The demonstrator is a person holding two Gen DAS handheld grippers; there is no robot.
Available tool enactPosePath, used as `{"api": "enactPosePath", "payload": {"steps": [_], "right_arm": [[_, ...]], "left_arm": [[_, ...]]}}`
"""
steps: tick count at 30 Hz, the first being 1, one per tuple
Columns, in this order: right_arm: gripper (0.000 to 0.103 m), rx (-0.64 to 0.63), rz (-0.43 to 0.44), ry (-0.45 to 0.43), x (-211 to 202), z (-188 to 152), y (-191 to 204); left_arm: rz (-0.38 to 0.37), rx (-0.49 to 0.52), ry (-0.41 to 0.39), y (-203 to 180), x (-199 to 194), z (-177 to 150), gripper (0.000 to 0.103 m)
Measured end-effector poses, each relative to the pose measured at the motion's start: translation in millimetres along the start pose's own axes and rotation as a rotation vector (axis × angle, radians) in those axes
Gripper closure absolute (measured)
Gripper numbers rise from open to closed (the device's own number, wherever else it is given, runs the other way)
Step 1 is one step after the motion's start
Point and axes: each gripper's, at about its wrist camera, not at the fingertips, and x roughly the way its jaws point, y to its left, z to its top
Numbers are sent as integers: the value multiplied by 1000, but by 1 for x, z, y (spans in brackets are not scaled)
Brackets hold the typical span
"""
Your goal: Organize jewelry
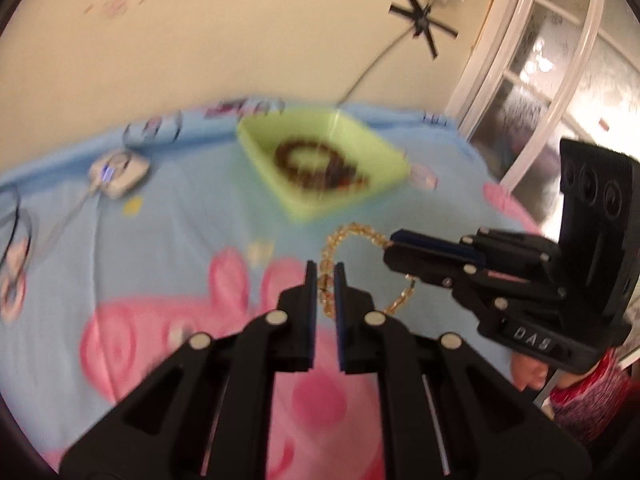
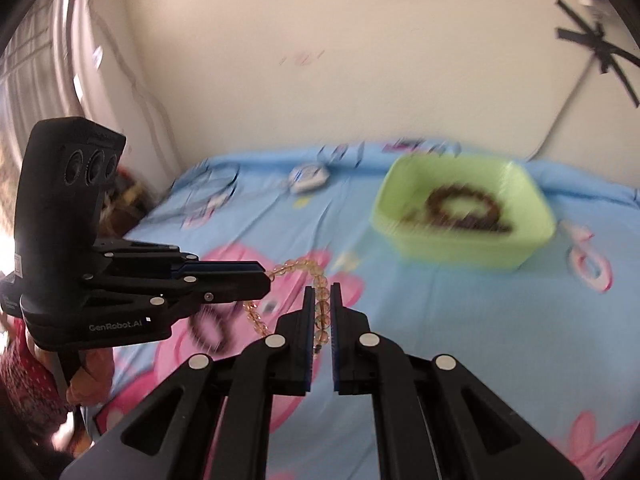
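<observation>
An amber bead bracelet [image 1: 352, 234] hangs between both grippers above the blue cartoon bedsheet. My left gripper [image 1: 326, 276] is shut on one side of it. My right gripper [image 2: 321, 300] is shut on the other side of the bracelet [image 2: 318, 280]. In the left wrist view the right gripper [image 1: 394, 240] comes in from the right; in the right wrist view the left gripper [image 2: 266, 276] comes in from the left. A light green tray [image 1: 384, 148] lies beyond, holding dark brown bead bracelets [image 1: 320, 164]. The tray [image 2: 536, 208] also shows in the right wrist view, blurred.
A small white device with a cable [image 1: 118, 174] lies at the far left of the bed, near the wall. A dark bead bracelet [image 2: 208, 326] lies on the sheet under the left gripper. A window [image 1: 560, 80] is at the right.
</observation>
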Motion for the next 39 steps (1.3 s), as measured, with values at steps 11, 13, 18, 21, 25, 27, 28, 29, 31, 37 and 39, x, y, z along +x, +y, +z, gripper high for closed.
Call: {"api": "enactPosePath", "payload": {"steps": [11, 13, 18, 21, 25, 27, 28, 29, 31, 37, 39], "right_arm": [[103, 134, -59, 2, 67, 78, -97], [103, 154, -61, 1, 79, 77, -109], [103, 196, -87, -16, 81, 70, -118], [103, 219, -78, -32, 66, 62, -114], [103, 240, -66, -70, 38, 38, -92], [103, 245, -68, -89, 25, 25, -80], [103, 257, -64, -102, 16, 14, -73], [103, 264, -62, -106, 11, 7, -68], [103, 276, -69, -115, 3, -8, -57], [98, 348, -88, -138, -24, -62, -39], [81, 395, -82, -143, -31, -76, -38]], "left_arm": [[99, -41, -17, 23, 99, 107, 96], [143, -49, -14, 27, 116, 111, 90], [145, -105, -57, 35, 111, 110, 79], [162, -93, -78, 29, 90, 100, 79], [161, -70, -116, 8, 58, 69, 78], [162, -57, -124, -3, 44, 44, 78], [165, -57, -124, -8, 37, 28, 78], [167, -59, -124, -10, 32, 16, 78], [177, -62, -129, -16, 25, -6, 78], [230, -34, -134, -30, 10, -60, 64], [224, -30, -125, -34, 5, -73, 61]]}}
